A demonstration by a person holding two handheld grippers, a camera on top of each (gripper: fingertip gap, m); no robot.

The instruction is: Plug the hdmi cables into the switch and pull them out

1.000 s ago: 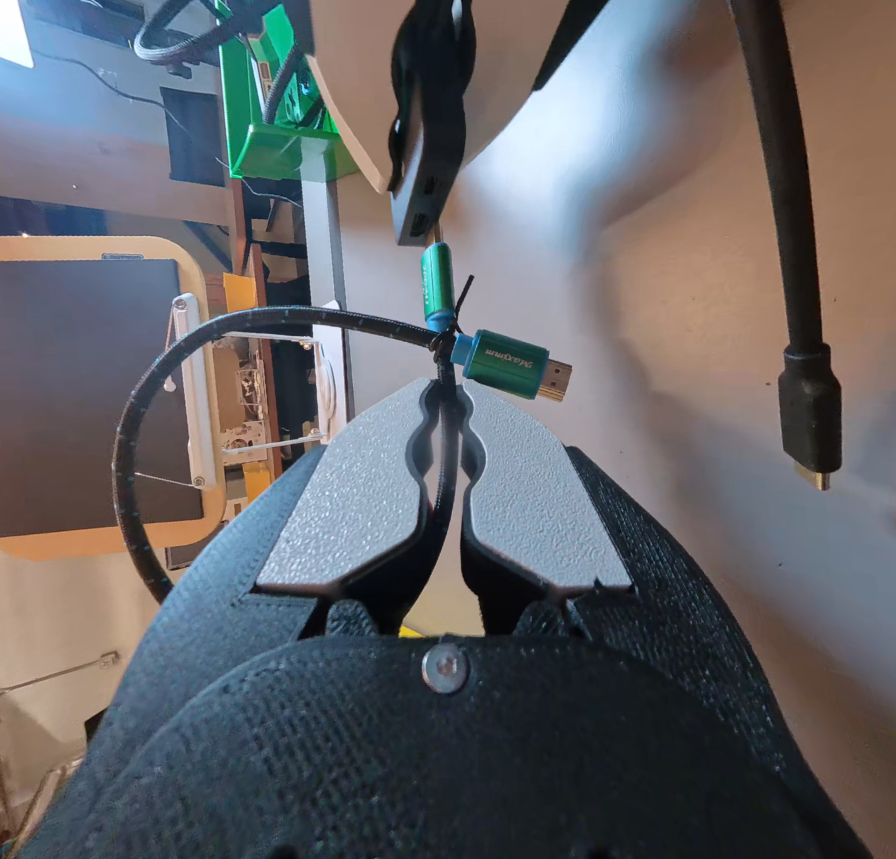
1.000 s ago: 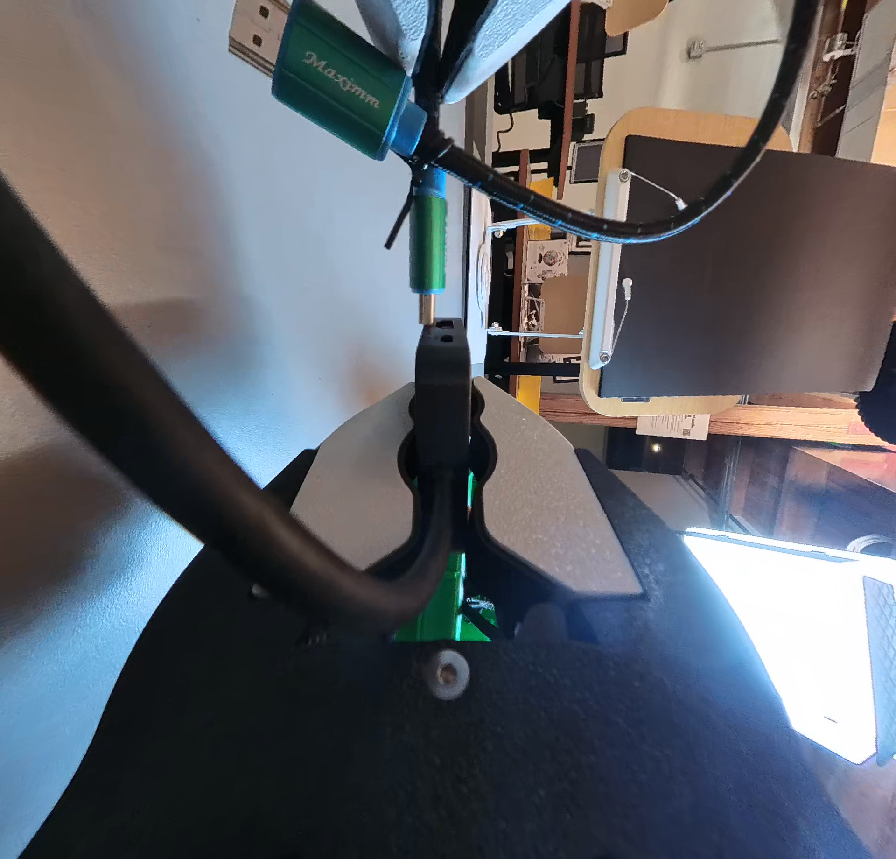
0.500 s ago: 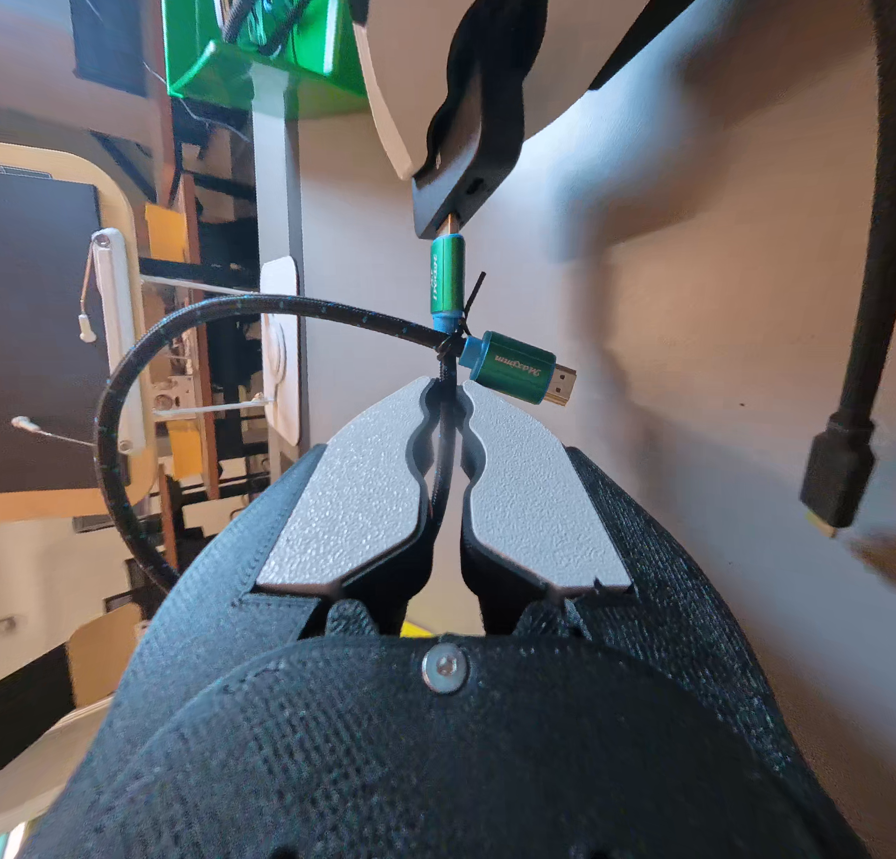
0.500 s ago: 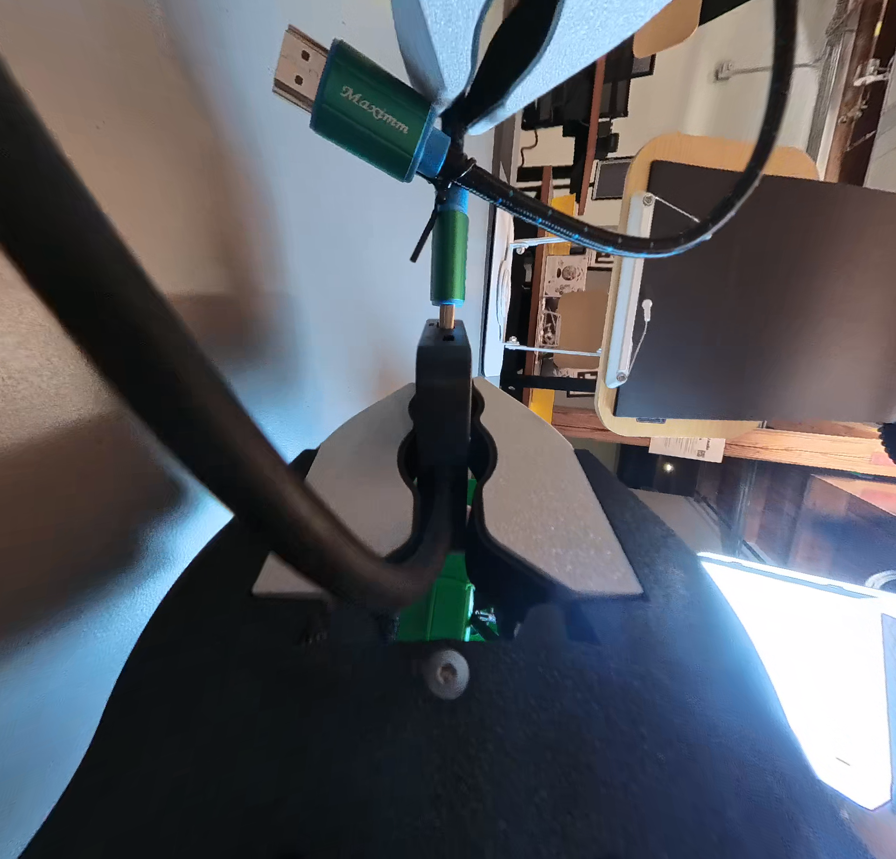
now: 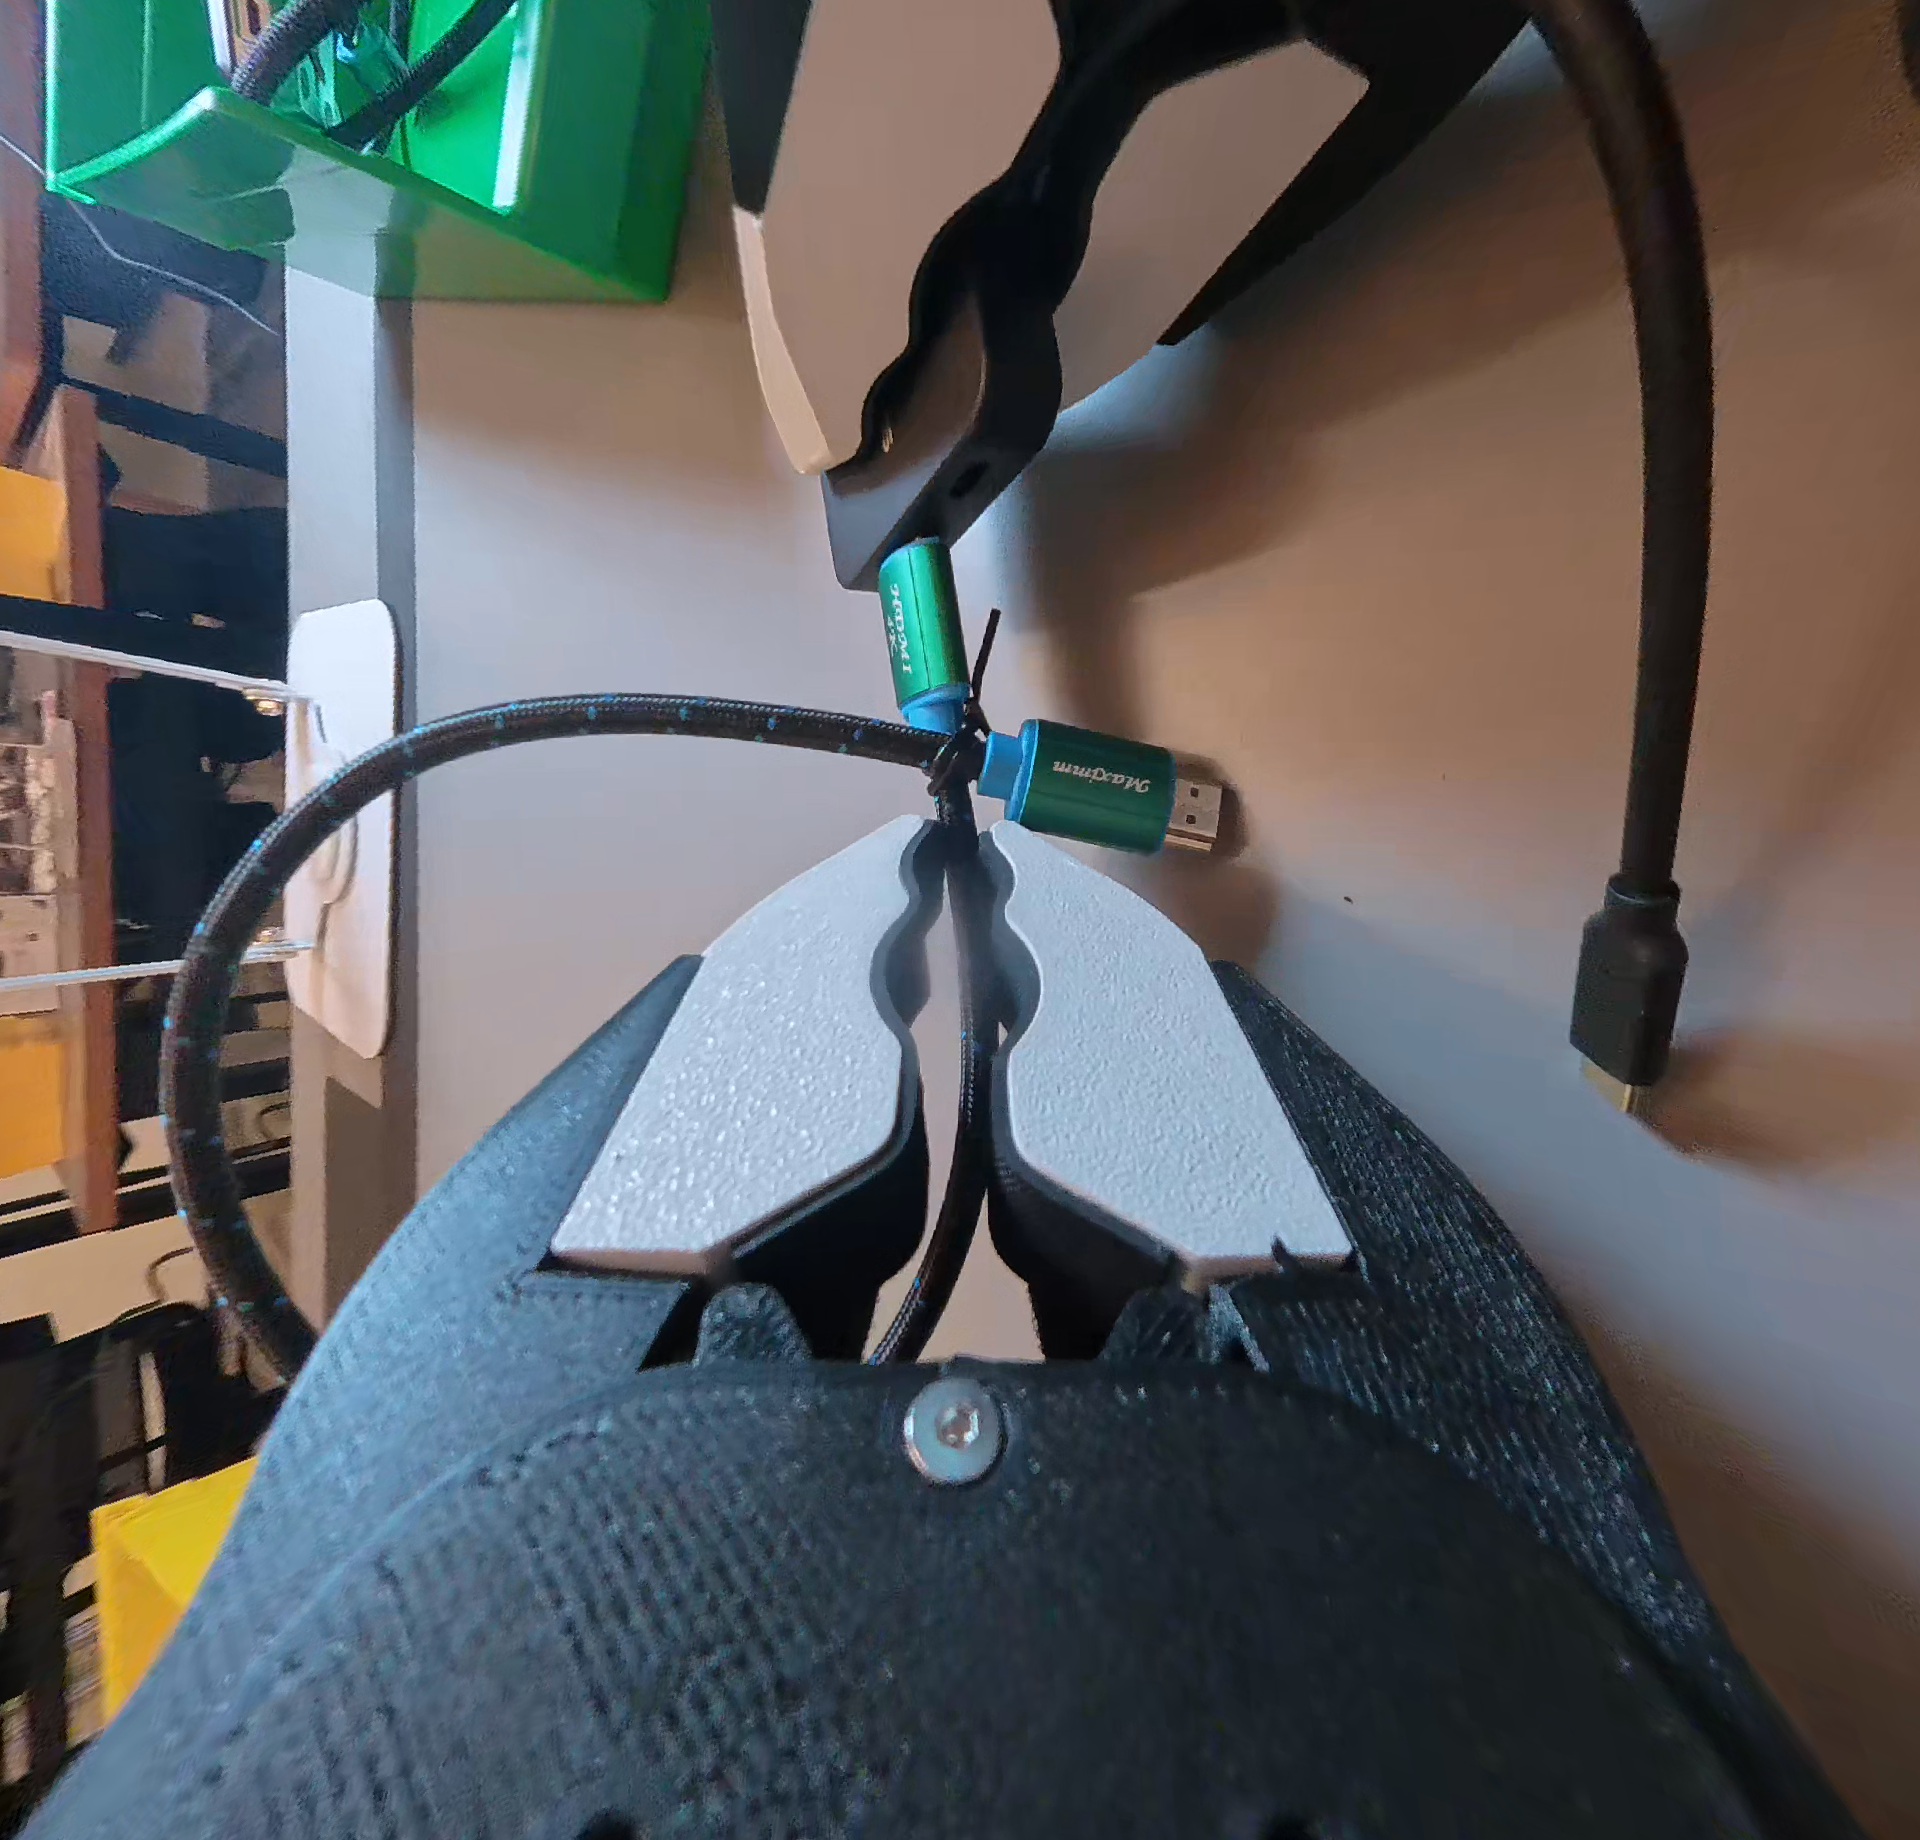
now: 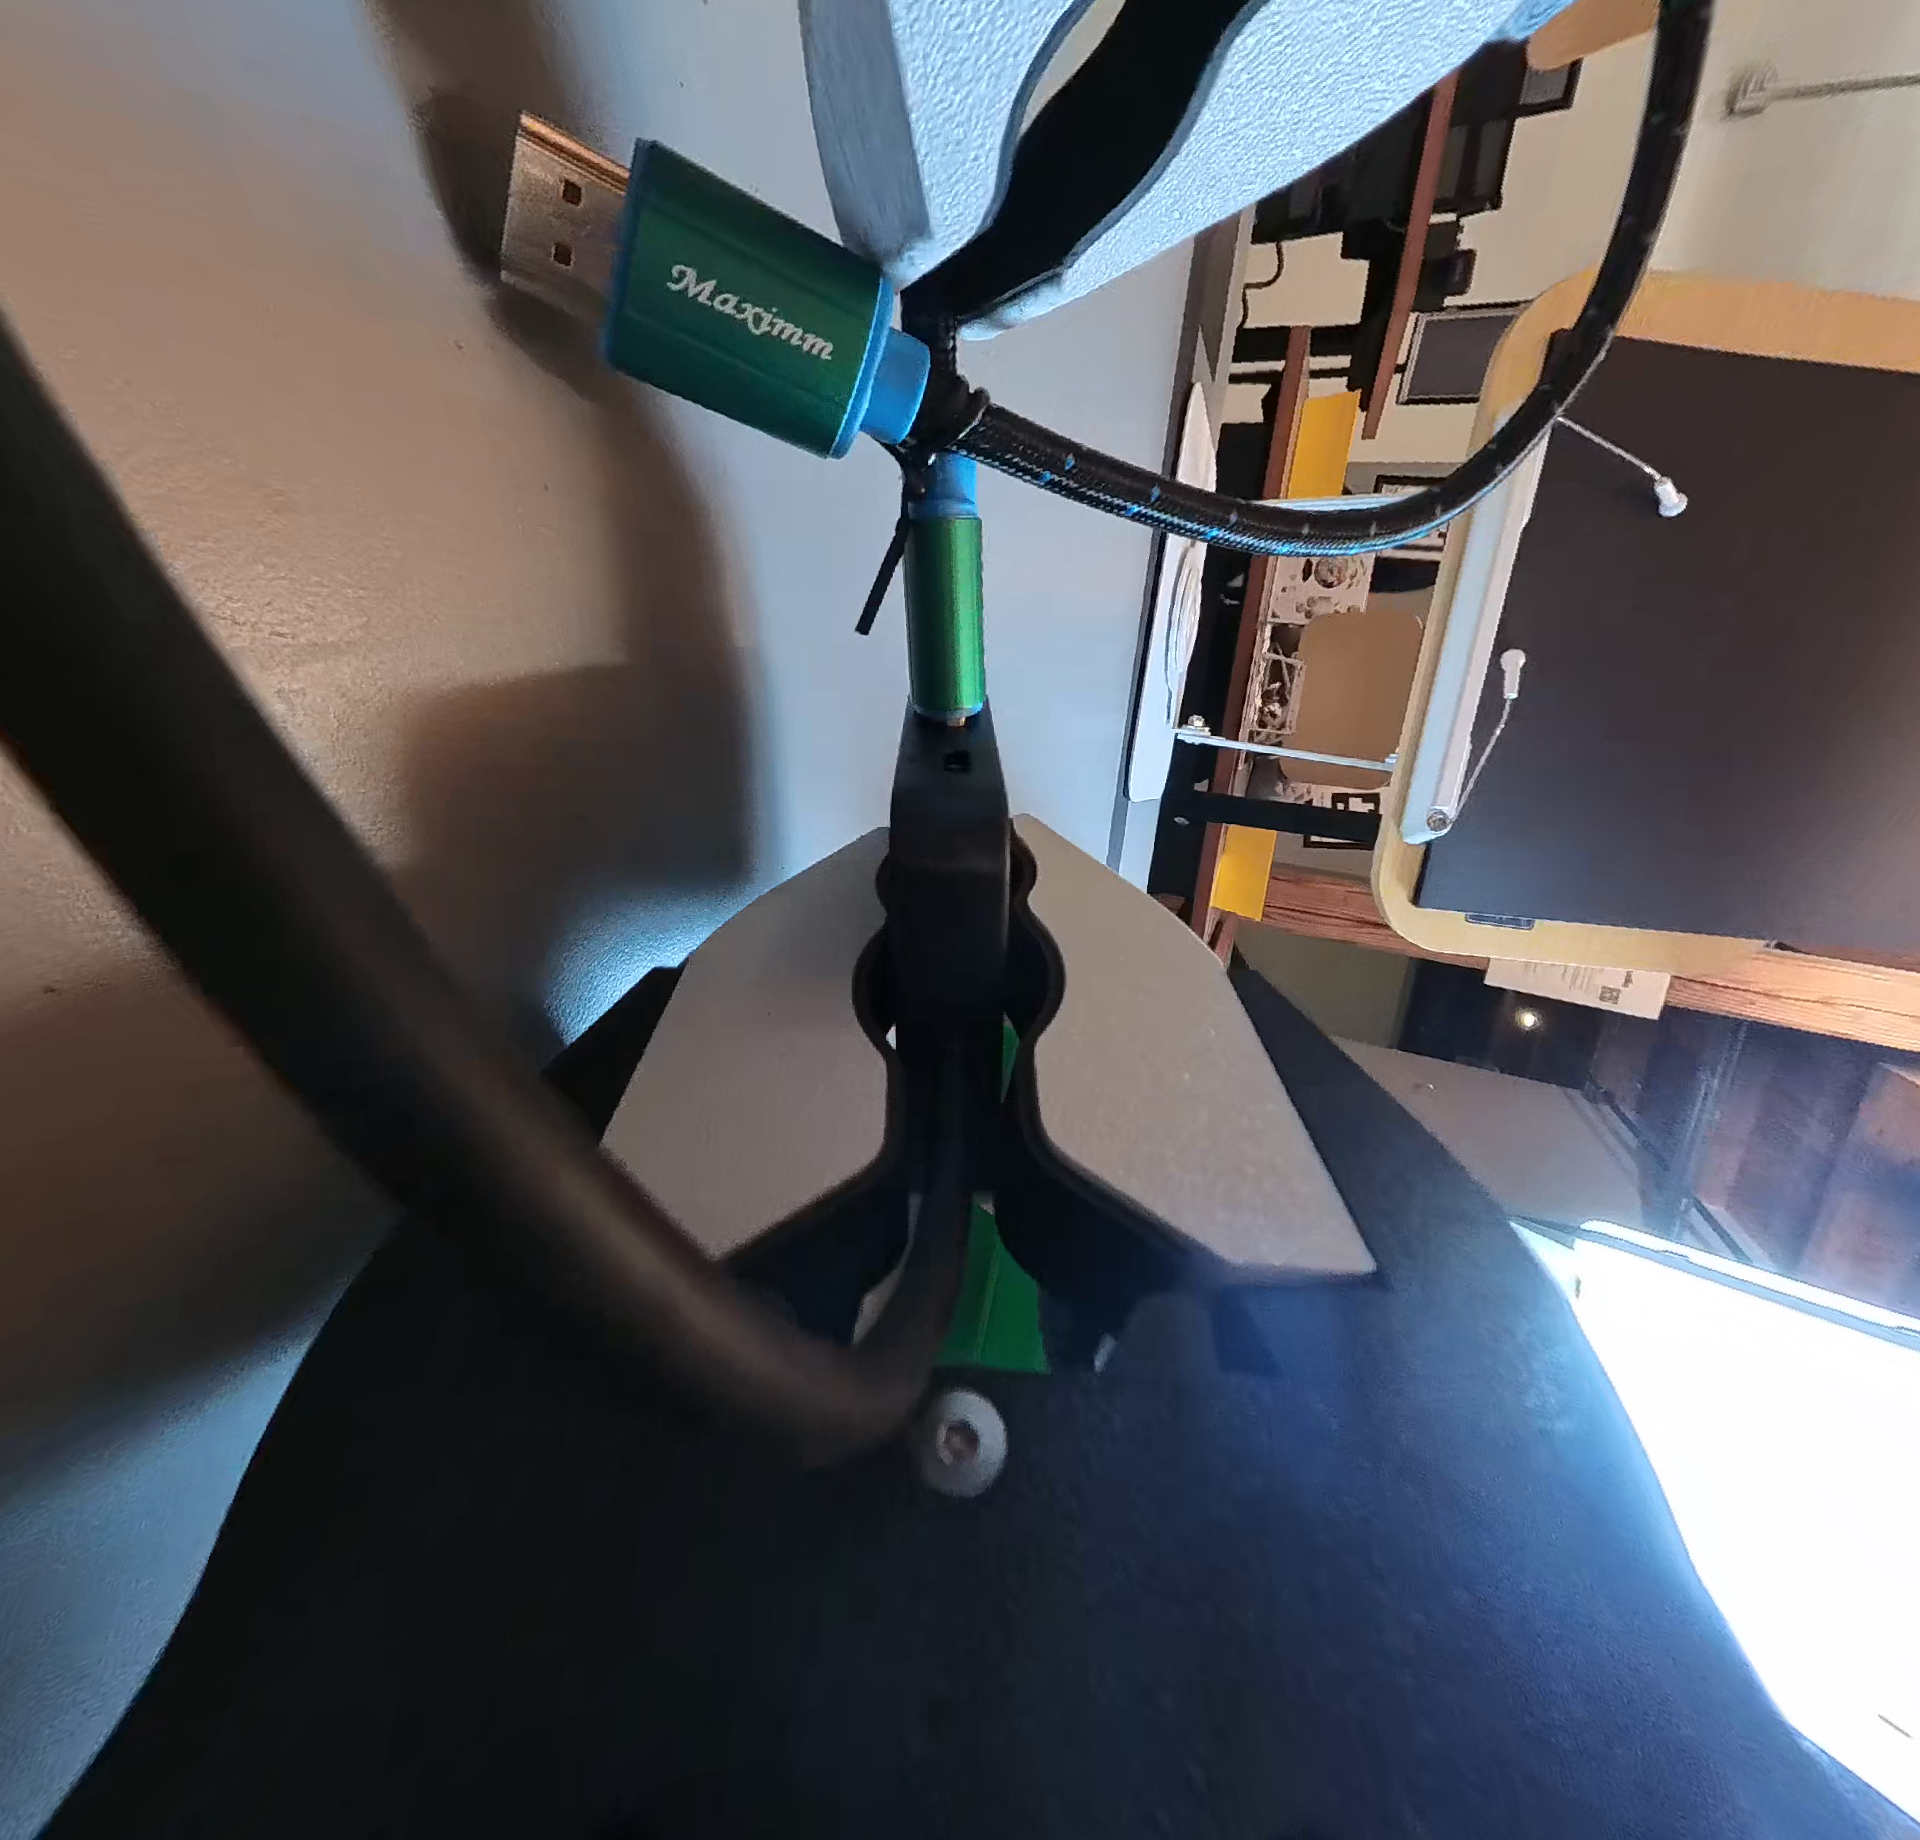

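Green metal on the plug [image 5: 923,637] is sitting right against the end face of the black switch [image 5: 914,517], so the step in hand looks like the last seating push of the first plug-in (whether the contacts are fully home is hidden). Left gripper [image 5: 956,840] is clamping together on the braided cable [image 5: 468,751] just behind that plug, and the right gripper [image 6: 948,834] is squeezing shut on the switch body, the two meeting nose to nose in both wrist views. A second green plug [image 5: 1091,798], tied to the first, is sticking out bare toward 3 o'clock in the left wrist view, close to the pale desk [image 5: 1403,647]. At 4 o'clock a black plug [image 5: 1626,1001] on its thick black cable [image 5: 1662,440] is dangling with its gold tip near the desk. My judgement: the next move is calling for a straight push along the plug's axis, then a straight pull back, with no sideways twist on the port. Room is looking tight at 3 o'clock, where the desk is crowding in; the desk edge is running along 9 o'clock, with open space beyond for the cable loop, and a green bin [image 5: 343,107] is sitting at 11 o'clock.
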